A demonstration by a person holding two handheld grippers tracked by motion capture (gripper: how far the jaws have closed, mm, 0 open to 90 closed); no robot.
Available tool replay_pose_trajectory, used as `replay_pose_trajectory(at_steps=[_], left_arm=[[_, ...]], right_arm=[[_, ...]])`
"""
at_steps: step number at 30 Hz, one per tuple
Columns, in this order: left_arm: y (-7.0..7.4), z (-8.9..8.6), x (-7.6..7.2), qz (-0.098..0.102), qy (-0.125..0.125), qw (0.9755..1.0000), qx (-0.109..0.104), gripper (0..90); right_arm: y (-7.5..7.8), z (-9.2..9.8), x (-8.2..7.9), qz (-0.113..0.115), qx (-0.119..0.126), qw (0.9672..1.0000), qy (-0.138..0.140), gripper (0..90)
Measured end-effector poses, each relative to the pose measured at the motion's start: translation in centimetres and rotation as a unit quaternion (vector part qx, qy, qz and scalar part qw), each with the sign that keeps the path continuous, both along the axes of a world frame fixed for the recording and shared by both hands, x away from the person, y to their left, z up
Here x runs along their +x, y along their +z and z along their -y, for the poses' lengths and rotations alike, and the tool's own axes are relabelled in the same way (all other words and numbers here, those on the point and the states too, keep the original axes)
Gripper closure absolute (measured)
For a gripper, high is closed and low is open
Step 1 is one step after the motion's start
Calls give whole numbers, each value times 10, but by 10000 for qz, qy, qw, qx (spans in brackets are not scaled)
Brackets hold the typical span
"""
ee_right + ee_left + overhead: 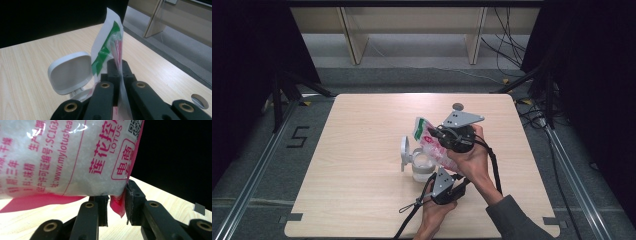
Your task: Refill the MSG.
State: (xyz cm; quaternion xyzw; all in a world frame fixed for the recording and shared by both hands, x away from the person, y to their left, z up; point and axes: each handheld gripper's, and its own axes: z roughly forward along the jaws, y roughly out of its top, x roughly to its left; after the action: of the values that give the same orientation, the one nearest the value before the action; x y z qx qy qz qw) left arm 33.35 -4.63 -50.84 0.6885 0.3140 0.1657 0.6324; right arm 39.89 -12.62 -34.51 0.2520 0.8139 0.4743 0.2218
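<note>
Nearest the lens in your left gripper view, the left gripper (117,205) stands with its jaws drawn narrow on the pink bottom corner of the bag (62,157). One pad presses the seam from the 3 o'clock side. The other sits a little off it at 9 o'clock, so that hold looks thin. Above the jaws the bag bulges with white granules and fills the view from 9 to 1 o'clock.

In your right gripper view, the right gripper (117,71) is clamped fully closed on the bag's (111,47) flat upper film, the green-and-white edge rising toward 12 o'clock. At 9 o'clock of those jaws stands the white container's open lid (70,72), hinged upright.

From the high view, the left gripper (447,186) sits at 6 o'clock of the bag (432,142) and the right gripper (439,132) at its 1 o'clock. The bag is slung between them above the table (362,200), and the white container (422,167) is just below its 8 o'clock side.

What could go wrong, as I judge it:
- The bottom corner may slip from your left jaws, since only a sliver of seam is pinched. The weight would then swing onto your right grip.
- If the mouth is open, tilting before it is over the container would scatter granules across the table.
- The sagging bag could nudge the lid or tip the container.
</note>
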Motion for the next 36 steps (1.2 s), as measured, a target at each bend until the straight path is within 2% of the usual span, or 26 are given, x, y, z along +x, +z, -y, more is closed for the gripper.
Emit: replay_pose_trajectory(at_steps=[2, 7, 17, 21, 23, 25, 27, 30, 32, 34, 36], left_arm=[[0, 1, 1, 27, -38, 9999, -120, 737], [0, 1, 2, 24, -32, 9999, -140, 737], [0, 0, 2, 42, -16, 9999, -131, 737], [0, 0, 2, 43, 7, 9999, -104, 737], [0, 1, 2, 74, 8, 9999, -141, 737], [2, -1, 1, 33, 39, 10000, -68, 737], [1, 0, 3, 65, -3, 9999, -131, 737], [1, 0, 3, 95, 23, 9999, -128, 737], [2, 0, 3, 63, 42, 9999, -90, 738], [2, -1, 2, 54, 67, 9999, -57, 738], [3, -1, 2, 64, 65, 9999, -63, 737]], right_arm=[[0, 0, 0, -48, 4, 10000, -9, 900], [0, -1, 0, -94, -23, 9999, 50, 900], [0, -2, 0, -141, 88, 9999, -37, 900], [2, -1, 0, -183, 45, 9998, 14, 900], [1, -2, 1, -80, 80, 9999, -4, 900], [2, -2, 2, -47, 77, 10000, 10, 900], [2, -2, 2, -39, 112, 9999, 8, 900], [3, -3, 1, -139, 52, 9999, 60, 900], [4, -3, 1, -55, -3, 10000, 36, 900], [3, -5, 1, -163, 5, 9998, 59, 900], [4, -5, 2, -119, -17, 9999, 107, 900]])
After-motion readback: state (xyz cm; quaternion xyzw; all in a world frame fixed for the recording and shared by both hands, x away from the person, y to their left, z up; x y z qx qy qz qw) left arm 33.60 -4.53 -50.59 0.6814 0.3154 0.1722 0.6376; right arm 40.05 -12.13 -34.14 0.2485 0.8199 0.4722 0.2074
